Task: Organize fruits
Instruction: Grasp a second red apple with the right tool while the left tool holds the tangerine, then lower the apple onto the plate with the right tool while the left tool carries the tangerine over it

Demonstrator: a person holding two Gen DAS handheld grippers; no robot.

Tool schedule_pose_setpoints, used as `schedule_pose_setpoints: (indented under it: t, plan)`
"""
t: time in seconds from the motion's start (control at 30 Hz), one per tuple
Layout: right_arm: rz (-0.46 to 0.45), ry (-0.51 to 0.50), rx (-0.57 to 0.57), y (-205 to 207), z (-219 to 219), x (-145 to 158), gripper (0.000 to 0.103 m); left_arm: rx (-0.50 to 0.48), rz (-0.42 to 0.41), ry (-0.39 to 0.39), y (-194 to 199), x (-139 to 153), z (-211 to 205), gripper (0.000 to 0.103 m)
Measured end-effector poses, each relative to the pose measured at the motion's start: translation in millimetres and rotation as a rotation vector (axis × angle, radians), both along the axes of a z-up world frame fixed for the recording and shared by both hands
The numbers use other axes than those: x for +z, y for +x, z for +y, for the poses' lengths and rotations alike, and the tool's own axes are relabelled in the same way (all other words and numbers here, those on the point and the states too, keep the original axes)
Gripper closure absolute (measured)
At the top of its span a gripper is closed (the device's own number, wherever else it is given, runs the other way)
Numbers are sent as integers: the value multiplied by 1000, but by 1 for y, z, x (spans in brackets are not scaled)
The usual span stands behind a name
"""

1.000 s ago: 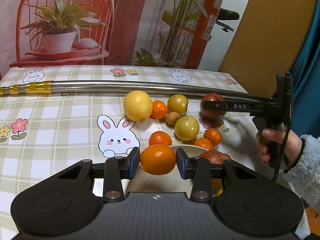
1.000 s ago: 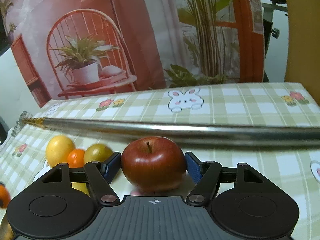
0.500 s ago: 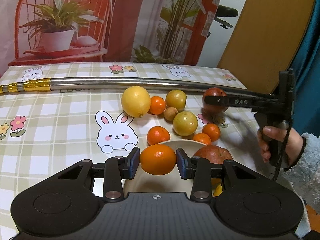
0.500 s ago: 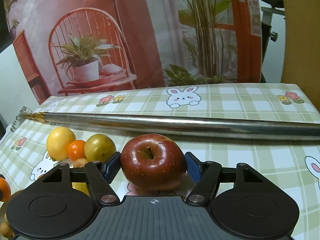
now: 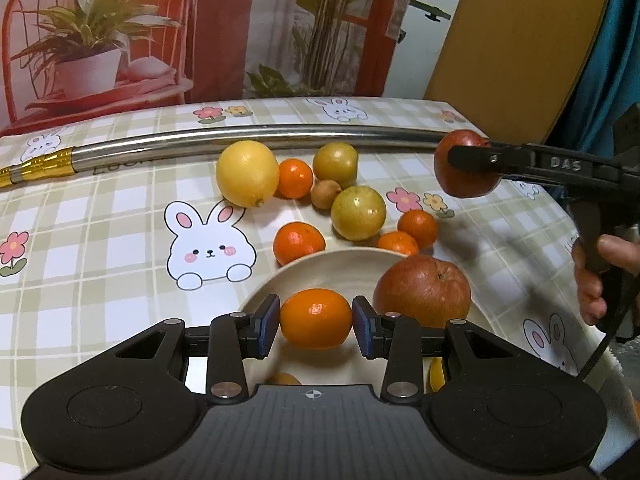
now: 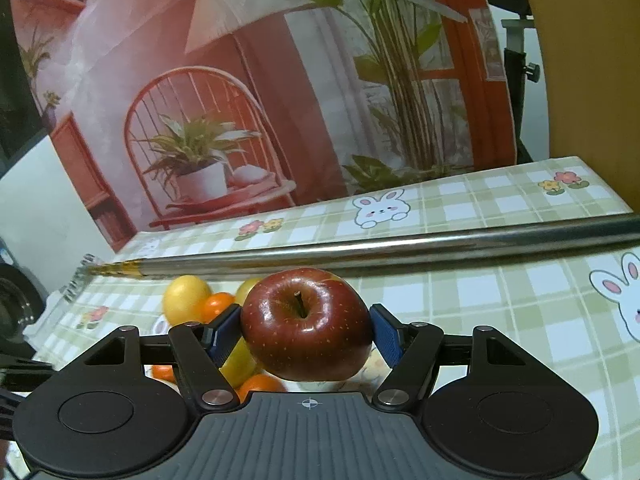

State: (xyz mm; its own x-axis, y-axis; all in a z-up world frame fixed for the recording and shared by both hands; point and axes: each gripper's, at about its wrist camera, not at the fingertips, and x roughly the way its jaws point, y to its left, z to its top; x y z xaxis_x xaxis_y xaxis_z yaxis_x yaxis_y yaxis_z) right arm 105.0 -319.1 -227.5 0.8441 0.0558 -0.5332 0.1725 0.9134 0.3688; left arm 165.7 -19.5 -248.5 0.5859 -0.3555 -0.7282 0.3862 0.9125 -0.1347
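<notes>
My left tool [image 5: 316, 320] is clenched on a mandarin [image 5: 315, 318], hanging just over the cream bowl [image 5: 332, 268], a russet apple [image 5: 424, 290] in it to the tool's right. My right tool [image 6: 306, 332] clamps a red apple [image 6: 306, 324] above the surface [image 6: 500, 300]. I'd lower the mandarin into the bare side, then let go gently
</notes>
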Motion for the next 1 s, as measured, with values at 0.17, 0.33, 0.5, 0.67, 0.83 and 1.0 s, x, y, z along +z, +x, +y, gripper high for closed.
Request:
schedule_pose_setpoints:
  t: [0.17, 0.33, 0.5, 0.67, 0.83, 1.0]
  plan:
    - [-14, 10, 18, -11, 9, 8, 38, 15, 14, -14, -3, 3, 5, 61]
    - [-21, 26, 33, -20, 21, 15, 38, 6, 26, -58, -18, 13, 5, 61]
    - [-23, 23, 63, -32, 40, 23, 38, -5, 41, -56, -46, 12, 5, 61]
    - [-13, 13, 125, -32, 56, 28, 38, -10, 56, -26, -68, 5, 7, 61]
    - [6, -52, 276, -18, 79, 33, 38, -6, 72, 4, -72, -2, 9, 61]
    - [36, -134, 418, 5, 110, 37, 38, 9, 61, 34, -71, -7, 9, 61]
